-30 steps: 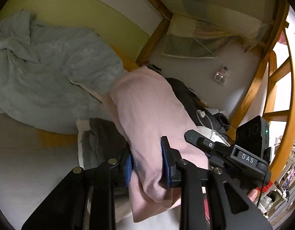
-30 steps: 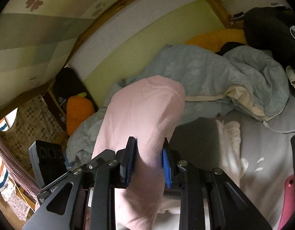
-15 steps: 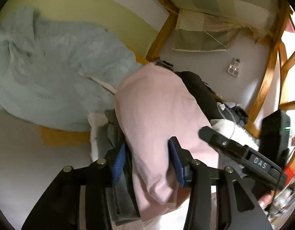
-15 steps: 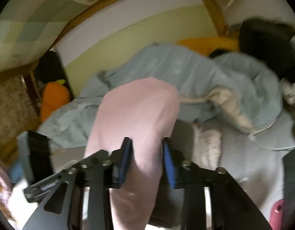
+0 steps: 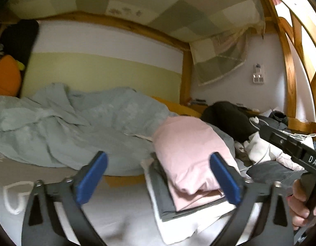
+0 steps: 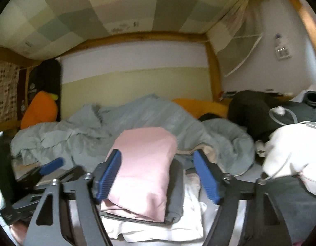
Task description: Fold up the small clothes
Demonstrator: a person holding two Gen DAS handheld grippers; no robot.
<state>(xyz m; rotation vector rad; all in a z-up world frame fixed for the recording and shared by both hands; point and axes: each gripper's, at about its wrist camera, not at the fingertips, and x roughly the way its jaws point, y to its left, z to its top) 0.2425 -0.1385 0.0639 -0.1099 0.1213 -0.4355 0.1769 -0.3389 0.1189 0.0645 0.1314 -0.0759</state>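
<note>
Your folded pale pink cotton garment lies on top of the folded dark grey garment and white one, a stack on the bed. Your left hand-held gripper and right hand-held gripper are both spread wide, holding nothing. This piece looks finished; a heap of loose white clothes right of the stack may be left.

The bed, white-sheeted, fills the lower frame. Directly on it lie a rumpled grey-green duvet at centre left, a white folded garment bearing a grey and a pink one at lower centre, and dark clothing at the right.
</note>
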